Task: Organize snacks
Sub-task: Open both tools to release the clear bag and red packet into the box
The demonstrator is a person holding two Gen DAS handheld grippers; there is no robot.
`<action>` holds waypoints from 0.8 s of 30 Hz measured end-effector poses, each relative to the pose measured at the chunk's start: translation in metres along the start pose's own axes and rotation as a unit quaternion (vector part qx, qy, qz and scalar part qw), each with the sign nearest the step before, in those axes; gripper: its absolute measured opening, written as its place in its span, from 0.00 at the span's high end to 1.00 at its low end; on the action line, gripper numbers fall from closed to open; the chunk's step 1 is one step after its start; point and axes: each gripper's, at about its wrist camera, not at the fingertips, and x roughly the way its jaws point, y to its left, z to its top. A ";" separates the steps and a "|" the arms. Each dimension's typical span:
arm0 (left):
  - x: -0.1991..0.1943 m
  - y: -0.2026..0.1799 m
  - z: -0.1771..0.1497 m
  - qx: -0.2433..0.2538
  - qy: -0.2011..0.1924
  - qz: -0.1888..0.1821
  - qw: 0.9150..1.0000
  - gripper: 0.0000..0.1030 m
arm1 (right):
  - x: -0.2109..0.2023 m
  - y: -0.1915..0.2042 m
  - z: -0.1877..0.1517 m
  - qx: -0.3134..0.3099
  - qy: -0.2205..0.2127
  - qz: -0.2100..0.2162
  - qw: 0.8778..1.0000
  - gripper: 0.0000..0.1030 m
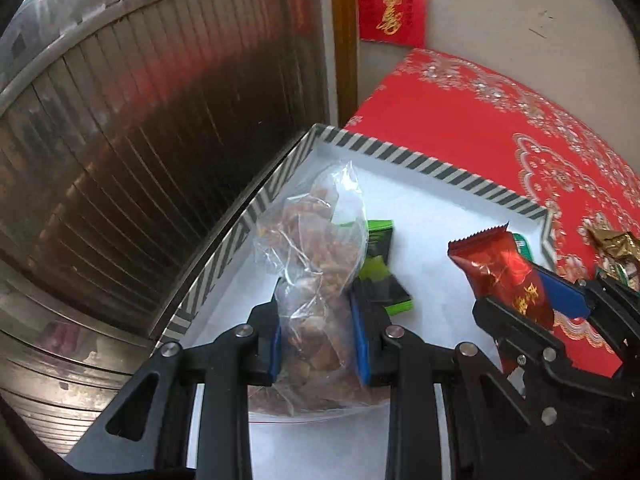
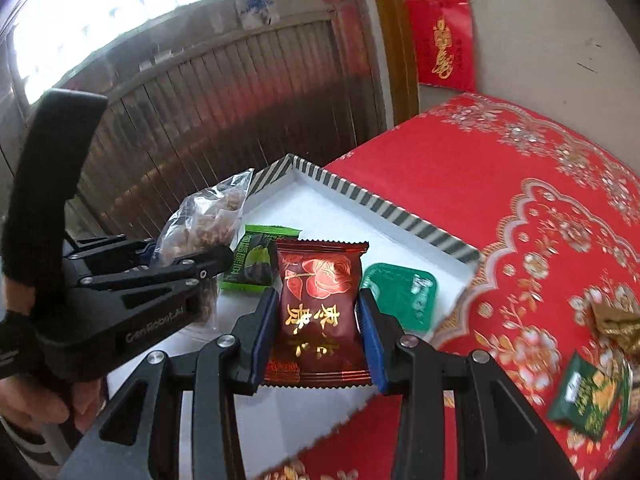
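Note:
My left gripper [image 1: 318, 300] is shut on a clear bag of brown snacks [image 1: 316, 240], held over the left part of a white box with a striped rim [image 1: 424, 166]. The right gripper [image 2: 318, 304] is shut on a dark red snack packet with a gold rose print [image 2: 320, 304], held over the same box [image 2: 380, 204]. In the left wrist view that red packet [image 1: 502, 276] and the right gripper [image 1: 536, 300] hang at the right. Inside the box lie a green snack packet [image 1: 380, 264] and a green lidded cup [image 2: 404, 292]. The green packet [image 2: 256, 258] lies behind the red one.
The box stands on a red patterned tablecloth [image 2: 500, 200]. A gold-wrapped sweet [image 2: 616, 320] and a dark green packet [image 2: 588, 396] lie on the cloth at the right. A slatted metal door [image 1: 140, 160] is to the left, beyond the table's edge. A hand [image 2: 36, 404] holds the left gripper's handle.

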 end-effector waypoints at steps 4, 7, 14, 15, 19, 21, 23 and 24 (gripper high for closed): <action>0.008 0.006 -0.001 -0.005 0.007 0.004 1.000 0.71 | 0.012 0.004 0.003 -0.005 0.009 -0.003 1.000 0.61; 0.012 0.008 -0.005 -0.007 0.011 0.005 1.000 0.71 | 0.018 0.007 0.001 -0.013 0.015 -0.011 1.000 0.61; 0.018 0.012 -0.009 -0.015 0.017 0.015 1.000 0.68 | 0.016 0.003 -0.001 -0.003 0.010 -0.014 1.000 0.44; 0.019 0.013 -0.010 -0.020 0.018 0.014 1.000 0.67 | 0.013 0.001 -0.002 0.002 0.003 -0.013 1.000 0.40; 0.019 0.018 -0.014 -0.029 0.020 0.028 0.999 0.39 | -0.007 -0.002 -0.007 0.021 -0.022 0.005 1.000 0.37; 0.012 0.020 -0.016 -0.034 0.014 0.021 0.999 0.31 | -0.017 -0.003 -0.011 0.022 -0.025 0.002 0.999 0.37; 0.005 0.022 -0.016 -0.038 0.004 0.017 0.999 0.26 | -0.028 -0.005 -0.015 0.025 -0.036 0.005 0.999 0.37; -0.001 0.021 -0.017 -0.041 -0.001 0.018 0.999 0.21 | -0.035 -0.008 -0.017 0.030 -0.043 0.006 0.999 0.37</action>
